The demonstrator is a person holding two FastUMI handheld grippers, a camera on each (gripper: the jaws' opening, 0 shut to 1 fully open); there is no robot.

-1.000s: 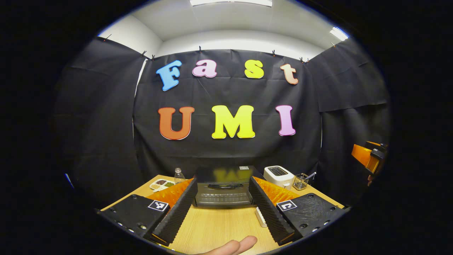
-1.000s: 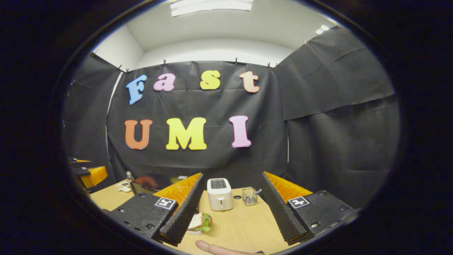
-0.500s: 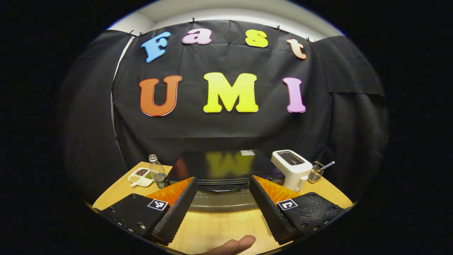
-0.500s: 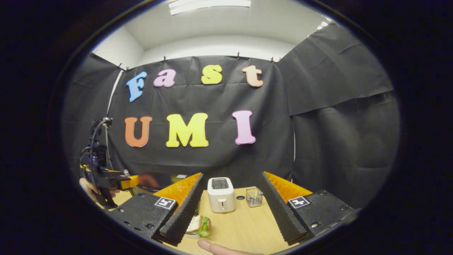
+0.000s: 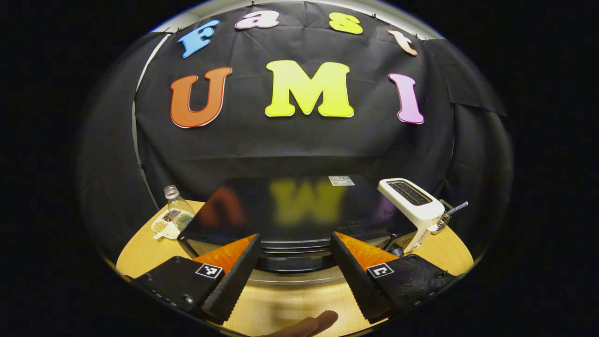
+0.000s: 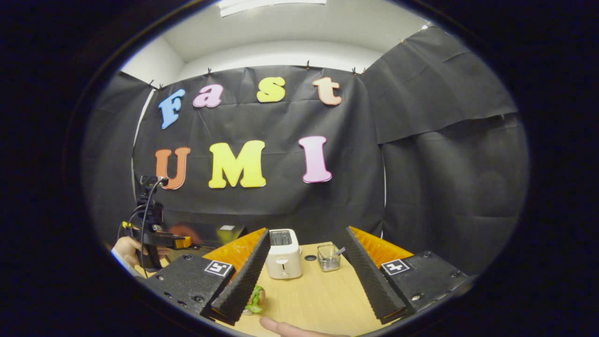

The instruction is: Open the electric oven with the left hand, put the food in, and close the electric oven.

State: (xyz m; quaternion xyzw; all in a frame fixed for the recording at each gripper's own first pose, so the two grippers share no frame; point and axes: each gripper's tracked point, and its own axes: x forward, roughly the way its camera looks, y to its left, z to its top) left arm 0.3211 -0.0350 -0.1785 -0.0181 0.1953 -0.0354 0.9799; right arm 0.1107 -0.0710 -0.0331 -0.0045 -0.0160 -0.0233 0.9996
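Observation:
The black electric oven [image 5: 299,210] has a glossy top and stands straight ahead in the left gripper view, very close, with its door closed. My left gripper [image 5: 295,236] is open, and the dark handle strip [image 5: 290,262] of the oven front lies between its fingers. From the right gripper view the oven [image 6: 206,231] sits far left, with the left gripper [image 6: 157,238] and the hand holding it in front of it. My right gripper [image 6: 307,231] is open above the table and holds nothing. The sandwich with lettuce [image 6: 256,299] lies low beside its left finger, partly hidden by it.
A white toaster [image 5: 414,203] [image 6: 282,253] stands right of the oven, with a small wire basket [image 6: 328,257] beyond it. A clear bottle [image 5: 177,208] and a divided snack dish [image 5: 164,227] sit left of the oven. Bare wooden table [image 6: 318,299] lies before the right gripper.
My left gripper has moved forward and tipped down toward the oven, which now looms much larger. The right gripper has shifted slightly, and the sandwich has slid further behind its left finger.

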